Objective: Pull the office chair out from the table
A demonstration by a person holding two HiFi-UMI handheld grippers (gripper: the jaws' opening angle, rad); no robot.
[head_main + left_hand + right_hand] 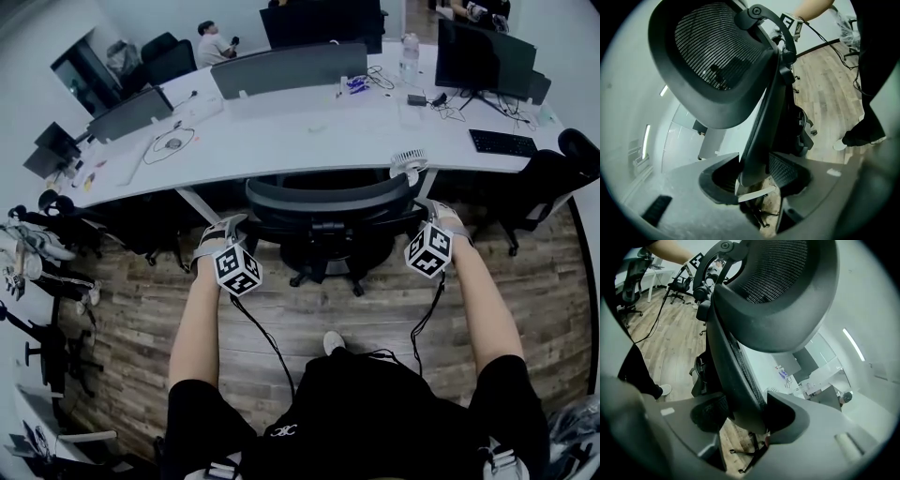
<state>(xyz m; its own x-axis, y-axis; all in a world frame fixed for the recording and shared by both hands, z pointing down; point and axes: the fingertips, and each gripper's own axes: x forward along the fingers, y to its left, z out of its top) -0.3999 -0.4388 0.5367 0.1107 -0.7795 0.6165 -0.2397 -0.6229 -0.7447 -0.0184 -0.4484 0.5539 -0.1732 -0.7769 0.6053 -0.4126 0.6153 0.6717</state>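
The black mesh office chair stands at the white table, its seat partly under the table's front edge. My left gripper is shut on the left edge of the chair's backrest. My right gripper is shut on the right edge. In the left gripper view the backrest frame runs down between the pads of the gripper, with the headrest above. The right gripper view shows the frame pinched in the gripper the same way. The chair's wheeled base shows on the wood floor.
Another black chair stands at the right, close to my right arm. Monitors, a keyboard and a small fan are on the table. More chairs crowd the left. My shoe is on the floor behind the chair.
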